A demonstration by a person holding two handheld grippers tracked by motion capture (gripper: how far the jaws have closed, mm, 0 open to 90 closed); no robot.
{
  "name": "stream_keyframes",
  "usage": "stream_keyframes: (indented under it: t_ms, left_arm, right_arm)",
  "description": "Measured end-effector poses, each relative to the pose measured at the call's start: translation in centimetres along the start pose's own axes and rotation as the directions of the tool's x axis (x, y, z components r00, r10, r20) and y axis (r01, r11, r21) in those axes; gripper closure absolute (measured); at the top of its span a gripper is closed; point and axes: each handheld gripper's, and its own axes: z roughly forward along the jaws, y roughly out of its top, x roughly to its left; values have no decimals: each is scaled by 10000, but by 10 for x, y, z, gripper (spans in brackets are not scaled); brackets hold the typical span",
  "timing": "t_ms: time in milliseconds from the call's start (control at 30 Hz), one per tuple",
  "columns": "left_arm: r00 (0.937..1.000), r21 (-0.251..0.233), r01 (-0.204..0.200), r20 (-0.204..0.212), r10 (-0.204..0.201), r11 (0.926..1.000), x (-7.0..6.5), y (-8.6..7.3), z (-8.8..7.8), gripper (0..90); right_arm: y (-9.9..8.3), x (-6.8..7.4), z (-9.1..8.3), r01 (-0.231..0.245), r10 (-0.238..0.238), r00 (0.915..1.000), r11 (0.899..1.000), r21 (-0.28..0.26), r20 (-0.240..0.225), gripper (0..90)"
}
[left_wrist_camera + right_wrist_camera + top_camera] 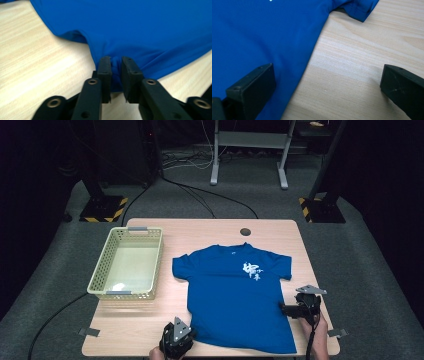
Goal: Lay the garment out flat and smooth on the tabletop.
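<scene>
Pale wood-grain tabletop with rounded corners and a round grommet hole near its far edge, standing on grey carpet in a dark room. Behind it, from left to right: a black stand base with yellow-black hazard tape, loose cables trailing over the floor, a grey two-legged frame, and a second taped base.

On the tabletop's left part sits a cream perforated basket with grey handle clips, holding nothing. Just to its right, apart from it, a blue T-shirt lies flat, collar toward the far edge, a white print on its chest.

At the near left corner of the hem, the left claw is clenched on a small bunch of the blue fabric, as seen in the left gripper view. At the shirt's right edge, the right claw is released: one jaw rests over the fabric, the other over bare wood, straddling the side seam. Small grey tape tabs mark the tabletop's near corners.
</scene>
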Motion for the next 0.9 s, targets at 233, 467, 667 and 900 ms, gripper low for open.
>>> stream_keyframes:
  t_ms: [233, 467, 667, 900]
  left_arm:
    - [9958, -613, 833, -331, -854, 9946, 13, 10, -16, 357]
    - [10000, 62, 54, 2, -54, 10000, 10, 25, 17, 217]
    - [9999, 321, 47, -131, -42, 9995, 10, 3, 12, 206]
    - [10000, 340, 3, -26, -2, 9994, 16, -14, -7, 188]
  right_arm:
    - [0, 0, 0, -16, 16, 10000, 10000, -1, 17, 0]
    - [-1, -1, -1, 52, -52, 10000, 10000, 26, -7, 0]
    - [-1, -1, -1, 47, -47, 10000, 10000, 19, -27, 0]
    - [-1, -3, -2, 62, -62, 10000, 10000, 13, -60, 0]
